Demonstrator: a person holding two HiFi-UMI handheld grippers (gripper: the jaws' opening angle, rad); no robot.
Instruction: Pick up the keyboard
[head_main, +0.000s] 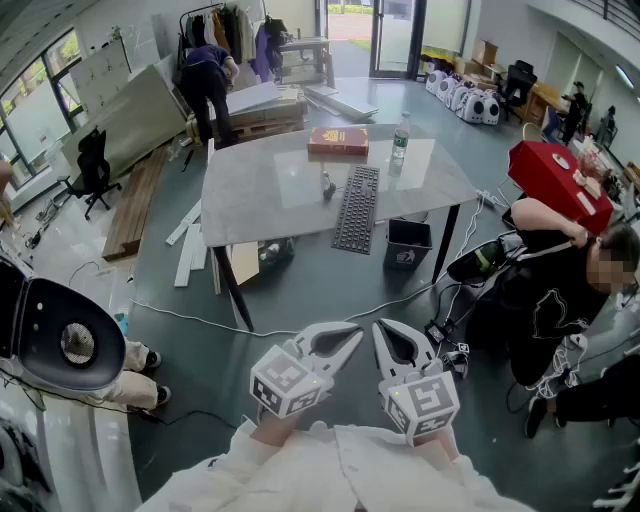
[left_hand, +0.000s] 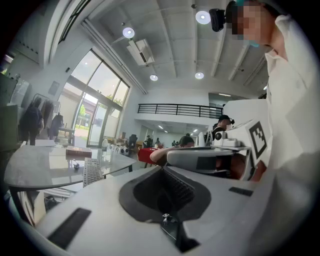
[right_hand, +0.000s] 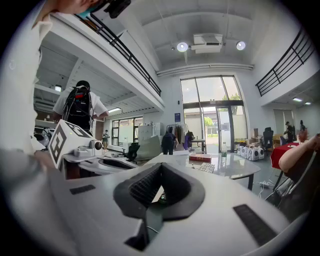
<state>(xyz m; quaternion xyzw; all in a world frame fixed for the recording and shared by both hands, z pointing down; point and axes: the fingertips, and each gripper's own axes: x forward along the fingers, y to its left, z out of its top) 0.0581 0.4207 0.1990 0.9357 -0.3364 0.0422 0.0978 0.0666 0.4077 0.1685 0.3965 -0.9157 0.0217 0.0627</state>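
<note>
A black keyboard (head_main: 357, 208) lies lengthwise on the grey table (head_main: 260, 205), well ahead of me. My left gripper (head_main: 350, 334) and right gripper (head_main: 383, 330) are held side by side close to my body, above the floor and short of the table. Both are shut with nothing in them. In the left gripper view the keyboard (left_hand: 91, 170) shows far off at the left, beyond the shut left gripper (left_hand: 167, 189). The right gripper view has the keyboard (right_hand: 206, 167) small on the table, past the shut right gripper (right_hand: 157, 189).
On the table with the keyboard are a red book (head_main: 338, 141), a clear bottle (head_main: 400, 138) and a small object (head_main: 327, 186). A black bin (head_main: 407, 243) stands under it. A person (head_main: 555, 290) sits on the floor at right; planks (head_main: 190, 245) lie at left.
</note>
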